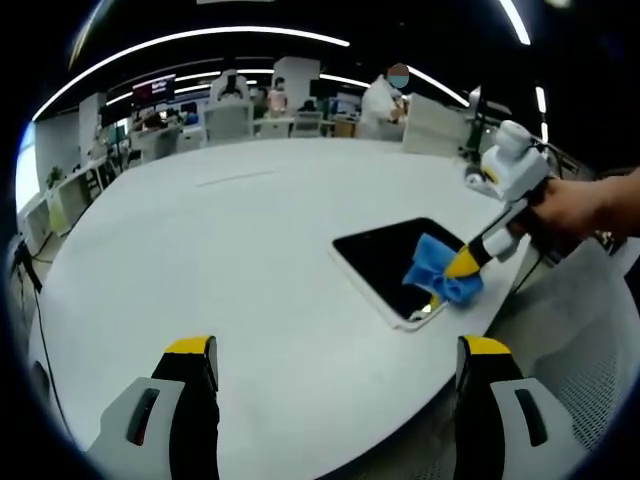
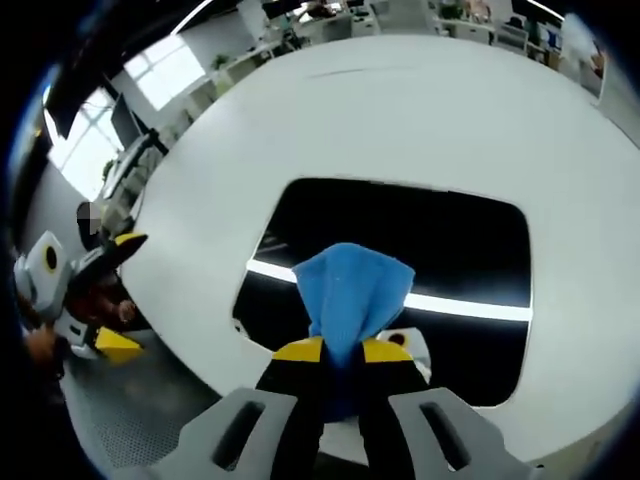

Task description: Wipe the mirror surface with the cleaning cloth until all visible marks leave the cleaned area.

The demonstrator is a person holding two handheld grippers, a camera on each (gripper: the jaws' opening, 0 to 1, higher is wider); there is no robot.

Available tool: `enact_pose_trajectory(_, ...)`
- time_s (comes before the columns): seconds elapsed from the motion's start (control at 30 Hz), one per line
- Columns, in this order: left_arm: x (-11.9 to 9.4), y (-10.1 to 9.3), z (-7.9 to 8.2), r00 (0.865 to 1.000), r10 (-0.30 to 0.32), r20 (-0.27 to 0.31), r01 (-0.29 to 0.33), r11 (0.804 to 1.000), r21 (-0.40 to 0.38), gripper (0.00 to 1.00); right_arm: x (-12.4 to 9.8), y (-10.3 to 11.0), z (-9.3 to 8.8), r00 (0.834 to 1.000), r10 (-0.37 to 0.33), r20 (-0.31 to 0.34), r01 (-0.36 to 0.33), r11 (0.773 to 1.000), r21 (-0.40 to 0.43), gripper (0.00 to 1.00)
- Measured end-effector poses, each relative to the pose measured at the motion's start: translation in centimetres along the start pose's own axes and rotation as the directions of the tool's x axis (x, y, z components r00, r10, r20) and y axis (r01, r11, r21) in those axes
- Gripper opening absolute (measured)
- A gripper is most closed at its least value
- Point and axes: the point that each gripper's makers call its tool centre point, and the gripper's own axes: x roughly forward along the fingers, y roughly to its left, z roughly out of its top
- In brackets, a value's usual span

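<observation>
Pinching a bunched blue microfibre cleaning cloth [image 2: 352,290] between its two yellow-tipped jaws, the right tool [image 2: 342,352] holds the fabric down over the near part of the dark rectangular mirror [image 2: 400,240], which lies flat on the round white counter [image 2: 400,110] close to the counter's edge. From this tool the mirror lies directly ahead and below, its glass stretching away beyond the cloth and off to both sides, so its long axis looks to run across the tool's line of sight in the right gripper view; I judge that the coming stroke turns on that, with most of the glass still forward and sideways of the cloth. The glass is glossy and black, mirroring a bright strip of ceiling light, and has rounded corners and a thin pale border; the cloth looks soft and crumpled, gathered into a fold where the jaws grip it. In the left gripper view the left tool [image 1: 340,360] hangs over bare counter with its jaws spread wide and nothing between them, well apart from the mirror [image 1: 385,260], which sits ahead and to its right, with the cloth [image 1: 440,272] on the corner toward the counter's edge. The right tool is plainly the nearer one. No marks are discernible on the glass from here.
</observation>
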Motion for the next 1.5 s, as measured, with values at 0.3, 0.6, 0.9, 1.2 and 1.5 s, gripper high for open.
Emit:
enact_pose_trajectory(0.3, 0.0, 0.1, 0.1, 1.0, 0.003, 0.006, -0.003, 1.0, -0.004, 0.99, 0.6, -0.6, 1.3, 1.0, -0.009, 0.004, 0.009, 1.0, -0.008, 0.07)
enact_pose_trajectory(0.6, 0.0, 0.2, 0.1, 1.0, 0.005, 0.007, -0.005, 1.0, -0.007, 0.99, 1.1, -1.1, 2.7, 1.0, -0.016, 0.01, 0.016, 1.0, -0.01, 0.07)
enact_pose_trajectory(0.9, 0.0, 0.2, 0.2, 1.0, 0.006, 0.01, -0.006, 1.0, -0.008, 0.99, 1.8, -1.9, 4.5, 1.0, -0.026, 0.007, 0.026, 1.0, -0.004, 0.07)
enact_pose_trajectory(1.2, 0.1, 0.3, 0.2, 1.0, 0.01, 0.012, -0.01, 1.0, -0.013, 0.99, 2.2, -2.5, 5.8, 0.999, -0.034, 0.008, 0.035, 0.999, -0.017, 0.07)
enact_pose_trajectory(1.5, 0.1, 0.2, 0.0, 1.0, 0.01, 0.006, -0.01, 1.0, -0.012, 0.99, 2.9, -3.3, 7.6, 0.999, -0.049, 0.009, 0.049, 0.998, -0.033, 0.07)
